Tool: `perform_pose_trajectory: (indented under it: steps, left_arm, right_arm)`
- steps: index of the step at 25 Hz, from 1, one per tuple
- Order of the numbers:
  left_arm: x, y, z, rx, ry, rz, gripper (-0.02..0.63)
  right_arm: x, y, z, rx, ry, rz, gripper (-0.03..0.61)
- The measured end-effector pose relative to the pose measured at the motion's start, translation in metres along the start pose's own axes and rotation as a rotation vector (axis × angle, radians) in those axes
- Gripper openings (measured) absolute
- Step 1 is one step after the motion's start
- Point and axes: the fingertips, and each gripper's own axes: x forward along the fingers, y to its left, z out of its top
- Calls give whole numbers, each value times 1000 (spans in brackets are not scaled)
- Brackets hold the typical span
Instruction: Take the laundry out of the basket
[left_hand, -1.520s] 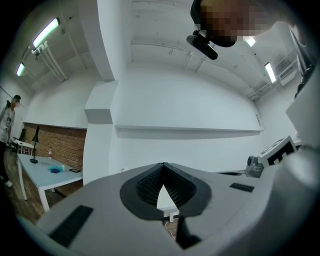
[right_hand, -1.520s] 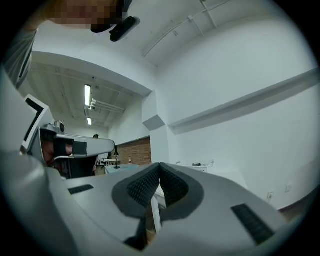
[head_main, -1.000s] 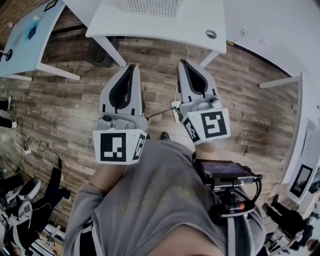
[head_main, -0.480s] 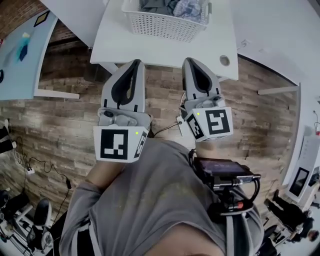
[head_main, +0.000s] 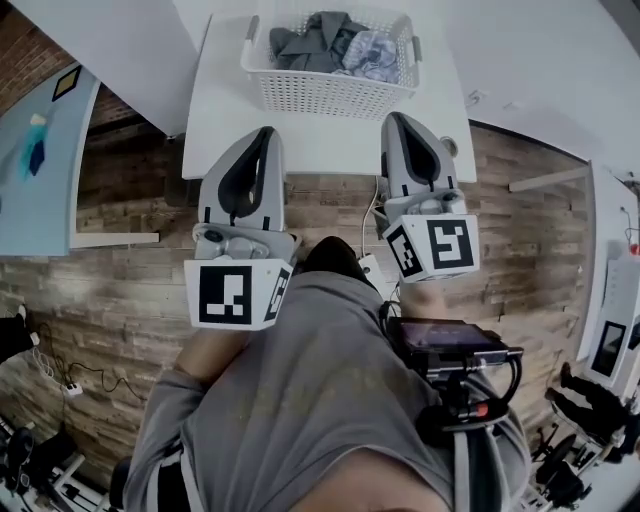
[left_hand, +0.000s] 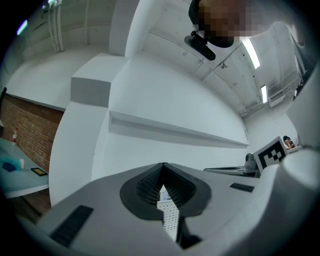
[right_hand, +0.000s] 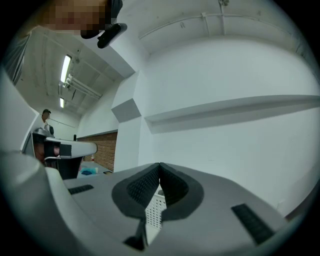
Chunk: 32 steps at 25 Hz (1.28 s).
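A white mesh laundry basket (head_main: 330, 92) stands on a white table (head_main: 225, 150) at the top of the head view. Inside it lie crumpled grey laundry (head_main: 312, 40) and a pale blue-and-white piece (head_main: 372, 52). My left gripper (head_main: 263, 132) is shut and empty, its tip over the table's near edge, short of the basket. My right gripper (head_main: 393, 117) is likewise shut and empty, its tip just below the basket's right front corner. A strip of the basket's mesh (left_hand: 170, 217) shows behind the closed jaws in the left gripper view, and the basket (right_hand: 154, 212) shows likewise in the right gripper view.
The floor is wood plank, with a white power strip (head_main: 377, 268) and cable near my feet. A pale blue table (head_main: 40, 170) stands at the left and white desks (head_main: 612, 270) at the right. A black device (head_main: 447, 342) hangs on my chest.
The table and basket have come into view from the top and drawn nearer. Both grippers have advanced toward the table, from over bare floor to its near edge, still shut.
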Motion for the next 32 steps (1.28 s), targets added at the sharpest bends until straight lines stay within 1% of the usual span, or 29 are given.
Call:
perform_pose_trajectory:
  steps: [4, 8, 13, 21, 25, 32]
  left_arm:
    - [9, 10, -7, -6, 14, 4, 8]
    - [31, 13, -10, 0, 21, 1, 8]
    - [71, 22, -17, 6, 44, 6, 8]
    - [149, 16, -24, 27, 69, 10, 8]
    - [185, 16, -25, 46, 70, 33, 8]
    - [238, 17, -13, 86, 39, 86, 8]
  right_arm:
    - [11, -15, 8, -12, -17, -31, 8]
    - [27, -34, 13, -12, -26, -42, 8]
    - [57, -59, 9, 8, -25, -46, 8]
    - [101, -112, 7, 34, -33, -27, 8]
    - [123, -136, 8, 52, -48, 0, 8]
    - [165, -155, 21, 77, -99, 102, 8]
